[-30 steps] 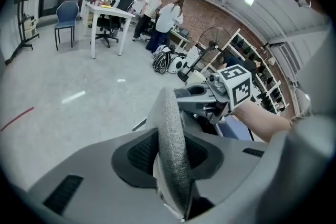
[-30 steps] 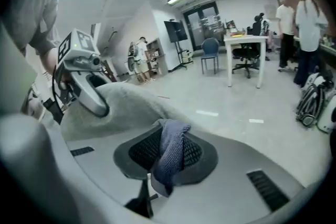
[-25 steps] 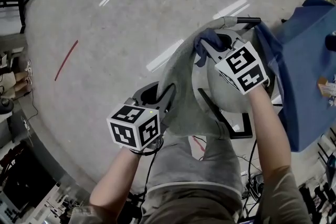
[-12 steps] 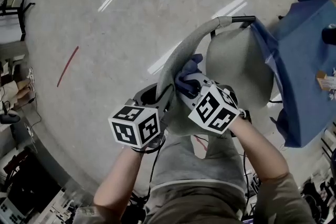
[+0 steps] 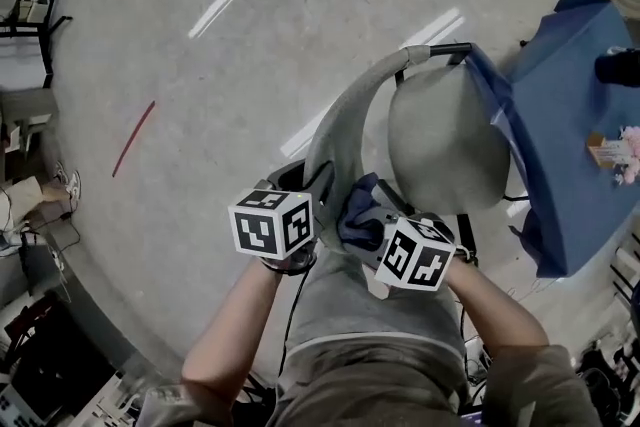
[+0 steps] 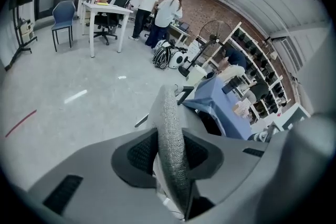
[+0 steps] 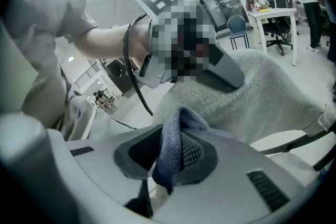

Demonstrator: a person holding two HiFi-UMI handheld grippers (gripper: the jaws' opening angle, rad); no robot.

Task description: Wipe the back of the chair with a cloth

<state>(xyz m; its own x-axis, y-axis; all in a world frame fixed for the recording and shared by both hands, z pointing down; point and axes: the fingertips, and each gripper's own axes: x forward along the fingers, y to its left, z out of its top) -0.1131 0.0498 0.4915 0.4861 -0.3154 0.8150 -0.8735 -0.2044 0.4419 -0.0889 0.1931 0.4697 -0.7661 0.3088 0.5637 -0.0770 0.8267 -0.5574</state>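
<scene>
A grey fabric chair back curves above the round seat in the head view. My left gripper is shut on the near end of the back's top edge, seen as a grey woven rim between the pads in the left gripper view. My right gripper is shut on a blue cloth and presses it on the near part of the back, just right of the left gripper. In the right gripper view the cloth hangs folded between the pads against the grey fabric.
A blue-draped table with small items stands right of the chair. A red line marks the concrete floor at left. Far off in the left gripper view are a white table, a blue chair and people standing.
My right gripper has slid with the blue cloth along the chair back from its far end to the near end, beside the left gripper. The left gripper has kept its hold.
</scene>
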